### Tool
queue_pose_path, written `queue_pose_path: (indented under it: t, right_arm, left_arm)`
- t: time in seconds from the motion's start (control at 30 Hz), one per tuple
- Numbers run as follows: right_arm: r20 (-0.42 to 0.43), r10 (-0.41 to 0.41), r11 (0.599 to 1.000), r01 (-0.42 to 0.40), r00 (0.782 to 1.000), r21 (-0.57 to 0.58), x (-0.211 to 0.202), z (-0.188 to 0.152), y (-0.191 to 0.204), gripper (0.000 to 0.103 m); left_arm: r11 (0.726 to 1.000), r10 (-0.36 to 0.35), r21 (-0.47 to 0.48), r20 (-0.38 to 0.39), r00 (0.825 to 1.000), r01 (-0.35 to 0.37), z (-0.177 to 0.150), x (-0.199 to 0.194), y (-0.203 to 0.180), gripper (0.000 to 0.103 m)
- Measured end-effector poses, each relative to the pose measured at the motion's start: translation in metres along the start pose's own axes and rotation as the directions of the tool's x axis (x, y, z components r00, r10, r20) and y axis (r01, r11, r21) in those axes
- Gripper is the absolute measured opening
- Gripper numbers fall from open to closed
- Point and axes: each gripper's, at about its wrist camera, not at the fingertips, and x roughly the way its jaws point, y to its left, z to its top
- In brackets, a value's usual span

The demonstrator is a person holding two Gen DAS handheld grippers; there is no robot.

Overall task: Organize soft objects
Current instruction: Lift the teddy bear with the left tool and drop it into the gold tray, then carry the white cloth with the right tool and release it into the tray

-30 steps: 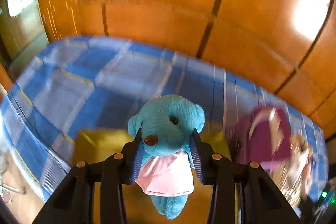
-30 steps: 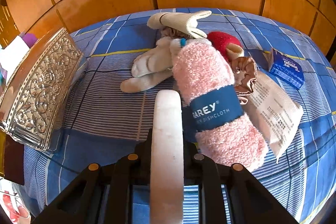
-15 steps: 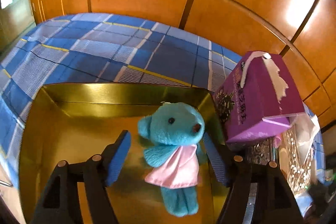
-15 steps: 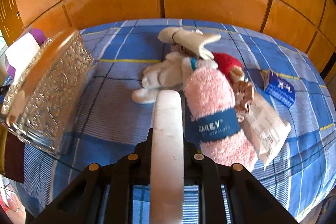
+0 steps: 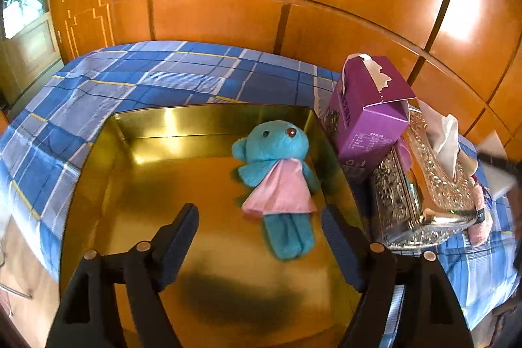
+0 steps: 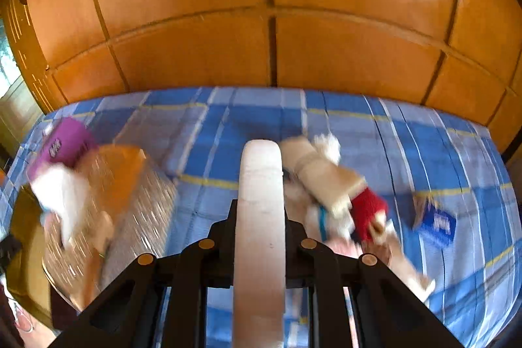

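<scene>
The left gripper (image 5: 259, 229) has black plastic arms with cut-out windows, brass-coloured round rivets at the joints, and dark blue ribbed pads on the inner faces of its fingers (image 5: 177, 237). The right gripper (image 6: 260, 152) has the same black linkage and brass rivets, but its fingers (image 6: 259, 217) carry a pale, cream-white covering with a rounded tip.

A blue teddy bear (image 5: 275, 181) in a pink dress lies on its back in the gold tin (image 5: 182, 119), head away, just ahead of the left claw (image 5: 261, 234) toward its right finger. A blurred heap of soft things (image 6: 339, 204) lies just right of the right claw (image 6: 261, 152).
</scene>
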Motion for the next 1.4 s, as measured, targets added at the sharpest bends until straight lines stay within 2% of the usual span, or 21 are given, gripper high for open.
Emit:
queue_pose_path:
  t: [0.17, 0.33, 0.43, 0.5, 0.6, 0.7, 0.87, 1.03, 1.2, 1.3, 1.4]
  right_arm:
    - [0.023, 0.024, 0.998, -0.023, 0.999, -0.063, 0.001, 0.051, 0.044, 0.017]
    - [0.06, 0.056, 0.984, -0.045, 0.997, -0.171, -0.004, 0.095, 0.113, 0.017]
    - [0.089, 0.118, 0.964, -0.093, 0.989, -0.248, -0.017, 0.109, 0.159, 0.017]
    - [0.08, 0.204, 0.941, -0.172, 0.976, -0.292, -0.03, 0.107, 0.187, 0.017]
    - [0.03, 0.344, 0.875, -0.309, 0.938, -0.372, -0.05, 0.083, 0.225, 0.017]
    - [-0.058, 0.439, 0.82, -0.426, 0.897, -0.383, -0.057, 0.047, 0.245, 0.017]
    - [-0.181, 0.509, 0.764, -0.538, 0.842, -0.357, -0.048, -0.009, 0.262, 0.017]
    - [-0.251, 0.537, 0.751, -0.592, 0.805, -0.291, -0.034, -0.052, 0.262, 0.019]
    - [-0.288, 0.537, 0.77, -0.6, 0.793, -0.217, -0.014, -0.071, 0.262, 0.035]
    - [-0.282, 0.51, 0.792, -0.571, 0.813, -0.215, -0.008, -0.074, 0.266, 0.037]
    - [-0.246, 0.483, 0.81, -0.535, 0.84, -0.24, -0.015, -0.078, 0.261, 0.042]
  left_arm:
    - [1.0, 0.023, -0.014, 0.032, 0.999, -0.023, -0.009, -0.018, 0.009, 0.084]
    - [0.999, 0.042, -0.026, 0.052, 0.998, -0.04, -0.014, -0.031, 0.017, 0.084]
    - [0.998, 0.051, -0.027, 0.047, 0.998, -0.05, -0.018, -0.035, 0.02, 0.084]
    - [0.998, 0.062, -0.025, 0.048, 0.997, -0.061, -0.02, -0.035, 0.022, 0.084]
    - [0.996, 0.08, -0.032, 0.054, 0.995, -0.078, -0.024, -0.038, 0.026, 0.084]
    - [0.995, 0.09, -0.045, 0.049, 0.995, -0.088, -0.027, -0.038, 0.03, 0.084]
    - [0.994, 0.101, -0.058, 0.045, 0.994, -0.098, -0.03, -0.038, 0.035, 0.084]
    - [0.991, 0.118, -0.074, 0.042, 0.992, -0.115, -0.032, -0.037, 0.04, 0.084]
    - [0.988, 0.133, -0.088, 0.033, 0.991, -0.13, -0.035, -0.035, 0.044, 0.084]
    - [0.987, 0.143, -0.082, 0.041, 0.989, -0.139, -0.035, -0.037, 0.043, 0.084]
    - [0.986, 0.151, -0.078, 0.049, 0.987, -0.147, -0.034, -0.038, 0.042, 0.084]
